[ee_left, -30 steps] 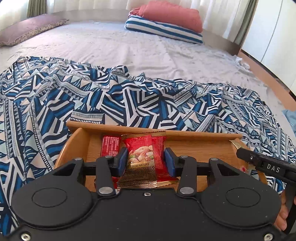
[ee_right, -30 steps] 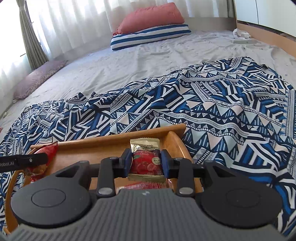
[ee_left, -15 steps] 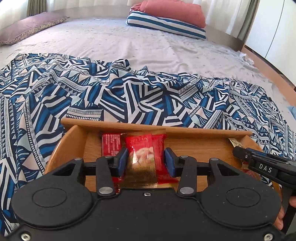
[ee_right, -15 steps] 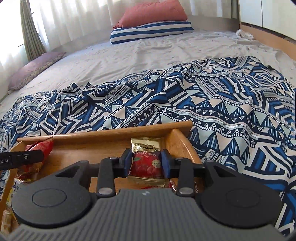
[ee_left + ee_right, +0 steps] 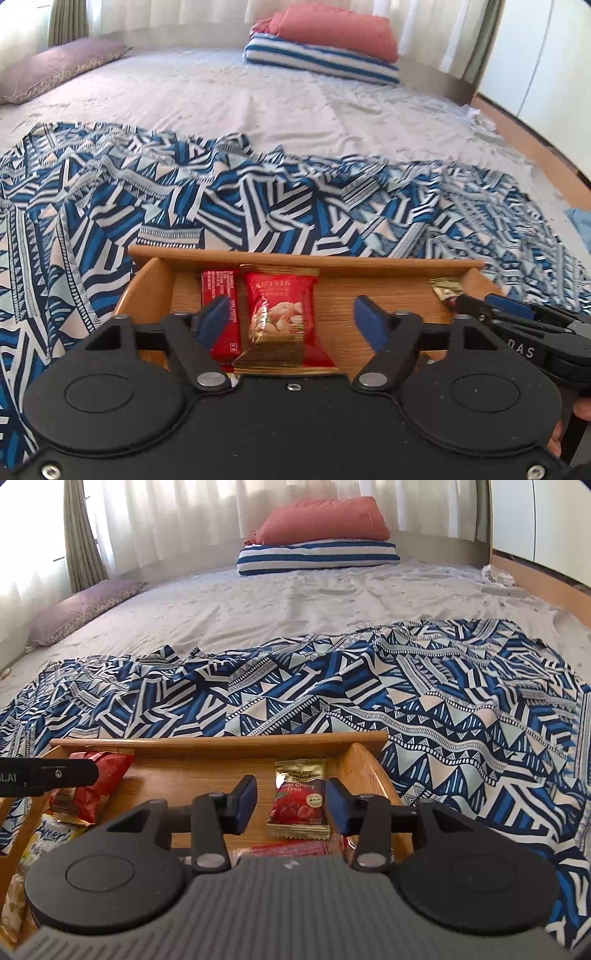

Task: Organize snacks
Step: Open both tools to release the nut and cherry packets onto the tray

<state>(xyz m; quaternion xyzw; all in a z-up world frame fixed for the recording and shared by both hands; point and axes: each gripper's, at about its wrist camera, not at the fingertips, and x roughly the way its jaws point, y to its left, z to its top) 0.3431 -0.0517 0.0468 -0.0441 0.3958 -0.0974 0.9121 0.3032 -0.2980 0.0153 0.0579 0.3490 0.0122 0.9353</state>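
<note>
A wooden tray point(image 5: 332, 263) lies on a blue patterned cloth on the bed. My left gripper point(image 5: 293, 323) is open over the tray's left part; a red and gold nut packet point(image 5: 282, 317) lies between its fingers, beside a flat red packet point(image 5: 219, 291). My right gripper point(image 5: 291, 805) is open over the tray's right end point(image 5: 365, 771), with a cherry drop packet point(image 5: 300, 799) lying free between its fingers. The right gripper shows in the left wrist view point(image 5: 517, 325), the left one in the right wrist view point(image 5: 48, 775).
More snack packets lie in the tray: a red one point(image 5: 92, 786), a yellow one point(image 5: 55, 834) and a red one under my right gripper point(image 5: 291, 849). The patterned cloth point(image 5: 443, 720) surrounds the tray. Pillows point(image 5: 317, 539) lie at the bed's far end.
Both grippers have opened and let go of their packets, which now lie in the tray. Both grippers have drawn back a little.
</note>
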